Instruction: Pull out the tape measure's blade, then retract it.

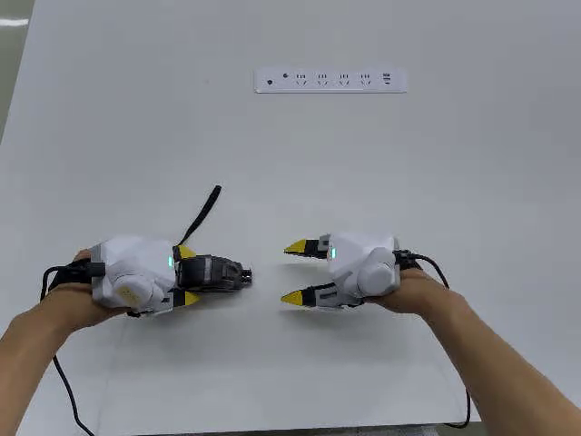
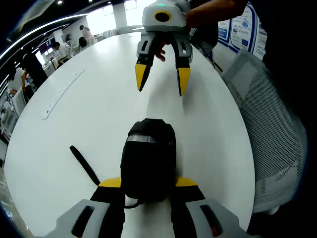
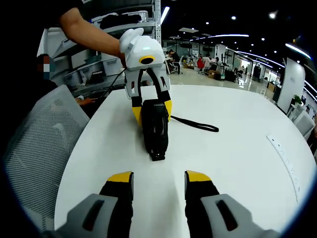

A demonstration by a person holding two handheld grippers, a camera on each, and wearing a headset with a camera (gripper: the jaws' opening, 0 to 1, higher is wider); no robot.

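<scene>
A black tape measure [image 1: 216, 272] lies on the white table [image 1: 300, 154], its black wrist strap [image 1: 203, 214] trailing away from it. My left gripper [image 1: 184, 275] is shut on its case [image 2: 148, 158], yellow fingertips [image 2: 111, 182] pressed to both sides. No blade shows outside the case [image 3: 154, 128]. My right gripper [image 1: 295, 272] faces it from the right, open, a short gap from the case's front end, with nothing between its yellow fingertips [image 3: 122, 177]. The left gripper view shows the right gripper [image 2: 162, 79] pointing back at the case.
A white power strip [image 1: 329, 80] lies at the far middle of the table. Cables run from both grippers toward the near table edge [image 1: 272, 431]. A mesh office chair [image 2: 277, 148] stands beside the table.
</scene>
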